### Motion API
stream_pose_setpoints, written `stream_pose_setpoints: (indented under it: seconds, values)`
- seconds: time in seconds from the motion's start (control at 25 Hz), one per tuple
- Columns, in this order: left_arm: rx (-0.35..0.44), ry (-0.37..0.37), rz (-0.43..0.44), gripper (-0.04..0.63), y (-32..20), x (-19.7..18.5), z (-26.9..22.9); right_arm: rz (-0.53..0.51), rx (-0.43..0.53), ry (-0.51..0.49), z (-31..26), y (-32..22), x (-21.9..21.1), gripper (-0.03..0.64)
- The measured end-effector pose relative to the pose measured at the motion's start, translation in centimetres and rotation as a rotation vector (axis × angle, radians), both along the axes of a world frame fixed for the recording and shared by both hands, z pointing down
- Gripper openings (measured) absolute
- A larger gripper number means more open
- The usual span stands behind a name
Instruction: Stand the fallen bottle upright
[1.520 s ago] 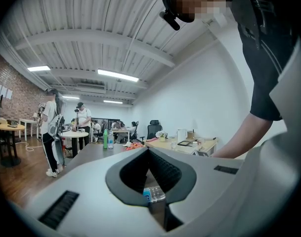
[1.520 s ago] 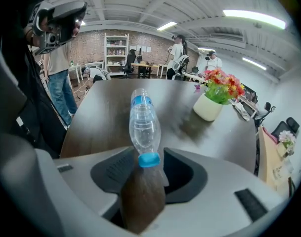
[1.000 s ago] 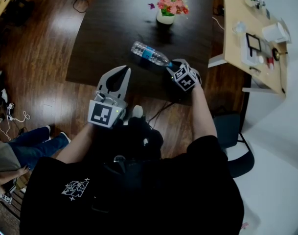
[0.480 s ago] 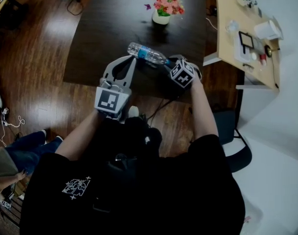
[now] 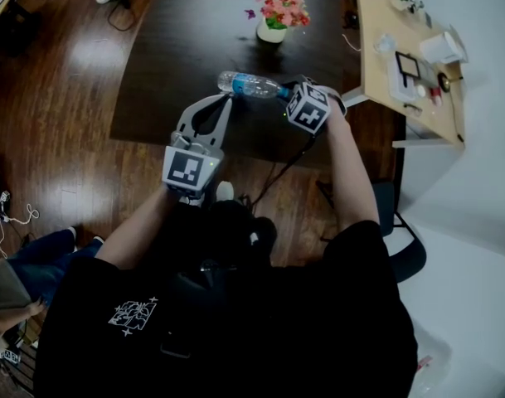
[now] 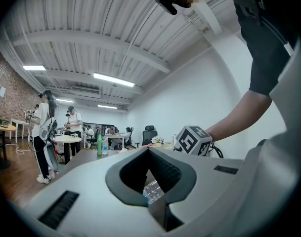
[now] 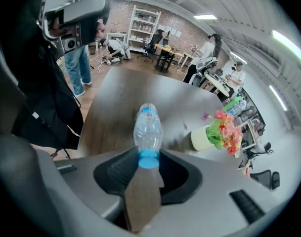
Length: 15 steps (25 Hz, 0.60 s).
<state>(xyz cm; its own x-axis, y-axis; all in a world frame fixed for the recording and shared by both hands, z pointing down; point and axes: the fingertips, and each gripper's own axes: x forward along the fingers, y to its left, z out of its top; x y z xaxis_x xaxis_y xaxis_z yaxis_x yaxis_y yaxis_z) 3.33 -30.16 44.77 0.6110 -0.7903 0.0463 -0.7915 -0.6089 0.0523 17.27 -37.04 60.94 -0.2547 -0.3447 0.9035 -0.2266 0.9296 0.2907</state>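
Note:
A clear water bottle (image 5: 246, 84) with a blue label and blue cap hangs over the dark table (image 5: 177, 48), its base end pointing left in the head view. My right gripper (image 5: 284, 94) is shut on its cap and neck. In the right gripper view the bottle (image 7: 148, 128) sticks out from between the jaws of the right gripper (image 7: 149, 156) and points down toward the tabletop. My left gripper (image 5: 225, 99) sits just in front of the bottle's base end, jaws shut and empty. A sliver of the bottle (image 6: 153, 192) shows through the left gripper's (image 6: 149, 151) frame.
A white pot of pink flowers (image 5: 277, 21) stands farther back on the table, and the same flower pot (image 7: 210, 135) shows right of the bottle. A light wooden desk (image 5: 376, 65) with small items stands at the right. A dark chair (image 5: 401, 230) is beside me. Other people stand around.
The right gripper has risen with the bottle, lifting it off the table by the cap end. The left gripper has stayed close by, still shut.

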Motion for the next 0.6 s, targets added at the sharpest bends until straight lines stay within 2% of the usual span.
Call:
stream_pose_setpoints:
  seconds: [0.6]
  values:
    - [0.021, 0.033, -0.007, -0.005, 1.9, -1.8, -1.2, -0.248, -0.014, 0.34, -5.6, -1.0, -2.5, 0.156]
